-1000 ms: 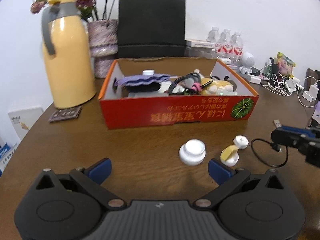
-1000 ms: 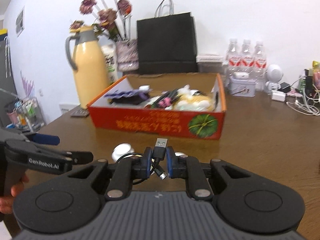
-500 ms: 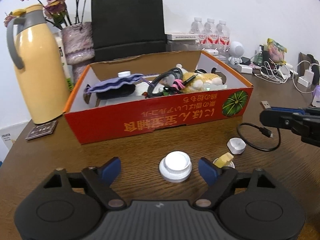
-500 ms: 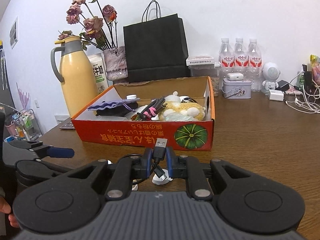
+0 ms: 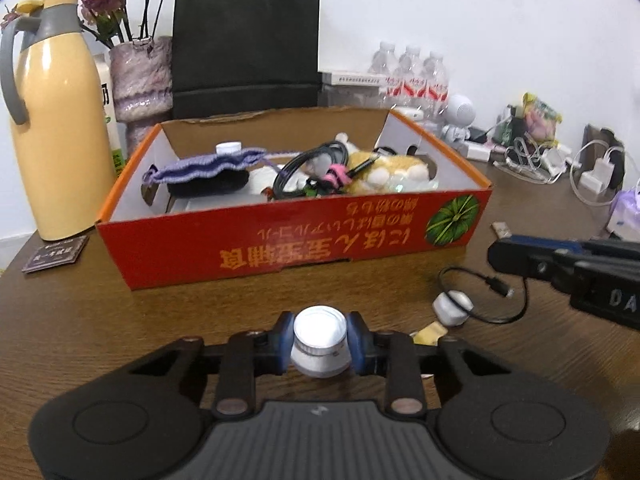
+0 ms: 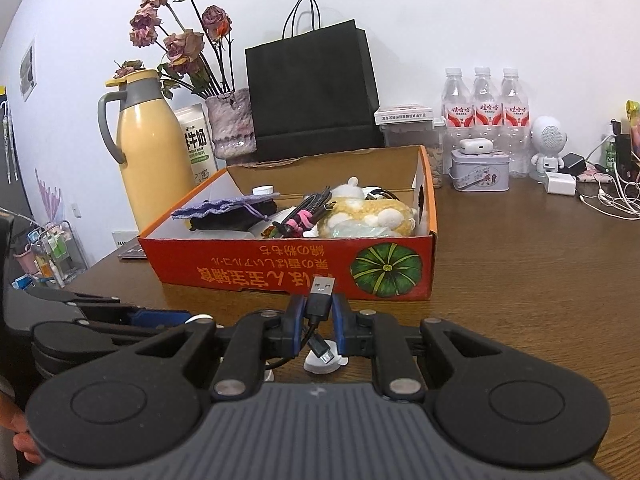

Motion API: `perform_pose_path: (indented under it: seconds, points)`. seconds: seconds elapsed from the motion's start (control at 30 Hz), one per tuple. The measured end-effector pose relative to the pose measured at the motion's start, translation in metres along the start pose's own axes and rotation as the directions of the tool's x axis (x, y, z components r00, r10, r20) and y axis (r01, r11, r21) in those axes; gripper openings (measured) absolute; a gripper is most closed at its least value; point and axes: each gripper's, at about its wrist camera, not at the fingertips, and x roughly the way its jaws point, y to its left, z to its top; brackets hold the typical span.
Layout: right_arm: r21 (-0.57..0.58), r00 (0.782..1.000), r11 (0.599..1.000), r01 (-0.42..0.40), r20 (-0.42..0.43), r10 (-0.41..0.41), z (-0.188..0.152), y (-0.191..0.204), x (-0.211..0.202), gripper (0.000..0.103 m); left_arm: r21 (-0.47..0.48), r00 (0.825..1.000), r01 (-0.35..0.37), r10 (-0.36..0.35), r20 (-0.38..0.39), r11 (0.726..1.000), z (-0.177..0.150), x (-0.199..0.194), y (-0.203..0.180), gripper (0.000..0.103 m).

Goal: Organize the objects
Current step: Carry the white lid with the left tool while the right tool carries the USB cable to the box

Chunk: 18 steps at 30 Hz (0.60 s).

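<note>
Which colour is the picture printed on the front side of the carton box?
A green pumpkin on the red-orange carton box; right wrist view shows it best.

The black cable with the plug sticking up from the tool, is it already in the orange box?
No, the black cable is pinched between the right tool's blue pads, in front of the orange box.

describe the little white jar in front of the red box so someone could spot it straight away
Find the red cardboard box on the brown table; the white jar sits just in front of its long side. The left gripper is closing around it, blue pads at either side. It is round with a flat lid, bigger than the small white cap nearby.
</note>
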Motion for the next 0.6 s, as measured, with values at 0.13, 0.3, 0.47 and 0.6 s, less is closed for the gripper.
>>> perform_pose_path:
  seconds: [0.13, 0.3, 0.47, 0.6]
  points:
    - [0.0, 1.0, 1.0, -0.001, 0.008, 0.001, 0.002, 0.001, -0.001, 0.015, -0.017, 1.0, 0.001, -0.001, 0.025, 1.0, 0.004, -0.006, 0.001, 0.027]
    - [-0.008, 1.0, 1.0, -0.004, 0.019, 0.004, 0.008, 0.005, -0.001, 0.015, -0.04, 0.998, -0.003, 0.006, 0.068, 0.999, 0.015, -0.017, 0.004, 0.027]
    - [-0.017, 0.999, 1.0, -0.009, 0.035, 0.009, 0.018, 0.012, 0.005, 0.015, -0.065, 0.992, -0.019, 0.027, 0.12, 0.998, 0.03, -0.024, 0.008, 0.027]
    - [-0.026, 0.998, 1.0, -0.014, 0.053, 0.016, 0.026, 0.02, 0.01, 0.015, -0.09, 0.987, -0.023, 0.036, 0.155, 0.996, 0.041, -0.028, 0.013, 0.027]
